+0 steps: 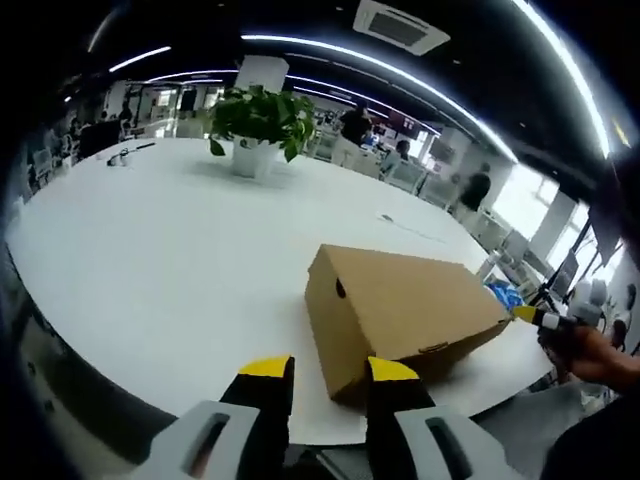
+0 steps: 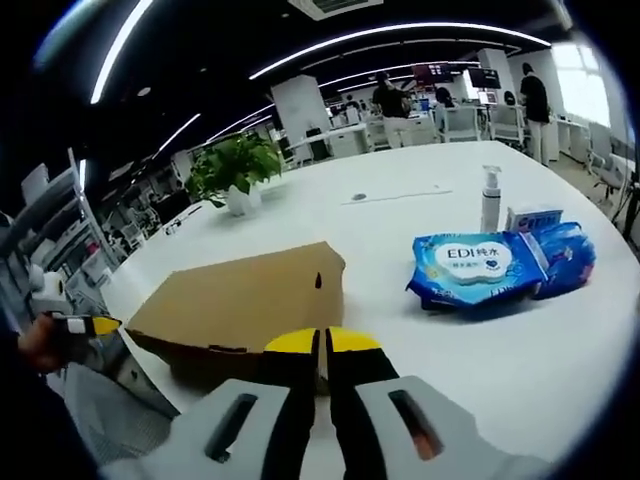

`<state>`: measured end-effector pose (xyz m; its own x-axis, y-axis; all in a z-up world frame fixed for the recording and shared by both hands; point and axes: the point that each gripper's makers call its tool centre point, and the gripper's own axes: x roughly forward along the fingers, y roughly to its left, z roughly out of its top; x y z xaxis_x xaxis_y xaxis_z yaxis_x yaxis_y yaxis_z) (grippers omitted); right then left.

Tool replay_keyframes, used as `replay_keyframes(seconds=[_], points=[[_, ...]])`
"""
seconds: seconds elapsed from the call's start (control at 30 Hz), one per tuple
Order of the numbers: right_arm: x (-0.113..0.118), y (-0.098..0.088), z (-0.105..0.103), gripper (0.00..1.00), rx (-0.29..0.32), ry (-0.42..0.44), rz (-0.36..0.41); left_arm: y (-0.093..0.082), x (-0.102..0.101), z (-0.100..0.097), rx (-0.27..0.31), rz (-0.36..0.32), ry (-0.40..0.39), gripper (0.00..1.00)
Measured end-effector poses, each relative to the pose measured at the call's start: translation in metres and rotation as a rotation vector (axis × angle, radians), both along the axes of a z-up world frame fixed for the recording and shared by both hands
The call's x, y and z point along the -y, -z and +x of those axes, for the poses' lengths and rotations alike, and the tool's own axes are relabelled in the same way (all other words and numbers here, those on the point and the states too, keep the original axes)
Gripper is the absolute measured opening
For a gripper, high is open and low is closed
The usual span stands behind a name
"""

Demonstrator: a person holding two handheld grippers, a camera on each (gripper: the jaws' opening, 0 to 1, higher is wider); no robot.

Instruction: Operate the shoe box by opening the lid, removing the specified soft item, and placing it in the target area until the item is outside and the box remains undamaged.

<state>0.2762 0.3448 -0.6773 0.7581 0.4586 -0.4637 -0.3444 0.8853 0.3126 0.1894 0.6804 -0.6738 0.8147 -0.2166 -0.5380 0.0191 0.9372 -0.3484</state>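
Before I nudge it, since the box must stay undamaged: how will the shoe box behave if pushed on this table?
The shoe box looks like thin cardboard with flat sides, so it would probably slide across the smooth white table rather than roll. Its low, wide shape makes tipping unlikely. The panels may dent under a hard pinch, so push broadly.

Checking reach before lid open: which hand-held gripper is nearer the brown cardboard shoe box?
Right, by a little. The right hand-held gripper sits shut at the brown cardboard shoe box edge; the left hand-held gripper hangs open just short of its near corner.
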Motion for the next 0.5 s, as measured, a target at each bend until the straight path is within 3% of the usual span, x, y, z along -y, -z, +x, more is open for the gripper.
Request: replay_keyframes(seconds=[0.1, 0.23, 0.4, 0.5], points=[[-0.004, -0.002, 0.001, 0.03, 0.004, -0.009, 0.015, -0.011, 0.006, 0.005, 0.033, -0.057, -0.001, 0.29], [-0.010, -0.008, 0.003, 0.06, 0.008, -0.014, 0.063, -0.011, 0.016, 0.011, 0.040, -0.128, 0.016, 0.31], [-0.018, -0.001, 0.003, 0.14, -0.020, -0.039, 0.078, 0.001, 0.035, 0.016, 0.003, -0.146, 0.061, 0.32], [-0.026, 0.014, -0.002, 0.18, -0.076, -0.057, 0.078, 0.016, 0.044, 0.015, -0.048, -0.130, 0.096, 0.31]])
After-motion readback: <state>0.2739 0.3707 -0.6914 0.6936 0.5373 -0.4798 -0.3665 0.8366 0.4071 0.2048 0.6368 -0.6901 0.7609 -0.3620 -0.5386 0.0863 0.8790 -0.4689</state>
